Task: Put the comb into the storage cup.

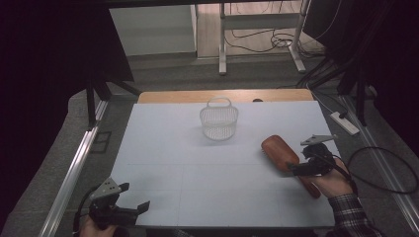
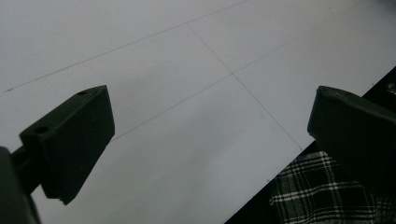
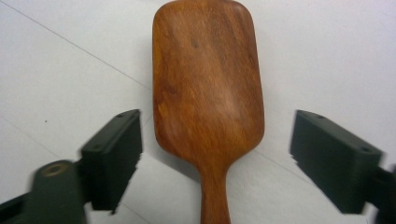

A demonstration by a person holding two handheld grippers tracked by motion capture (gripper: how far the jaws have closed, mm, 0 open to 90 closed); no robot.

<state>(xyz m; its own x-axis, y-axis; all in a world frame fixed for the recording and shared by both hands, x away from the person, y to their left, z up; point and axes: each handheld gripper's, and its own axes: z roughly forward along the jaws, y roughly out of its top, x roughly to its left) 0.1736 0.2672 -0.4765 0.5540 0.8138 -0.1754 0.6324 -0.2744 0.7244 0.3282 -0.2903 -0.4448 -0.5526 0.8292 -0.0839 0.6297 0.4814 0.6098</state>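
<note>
Item: wooden hairbrush [image 3: 208, 93], lying back-up on the pale counter [image 1: 197, 182] at its right side, handle toward the person. Right tongs [image 1: 292, 169] straddle the neck of the handle, jaws wide, pads clear of the wood; apparently a release or a fresh approach. Left tongs [image 1: 134, 196] idle at the near left corner, jaws wide, nothing between them. White mesh basket [image 1: 219, 120] stands farther back, probably the brush's destination. No brand or writing legible.
</note>
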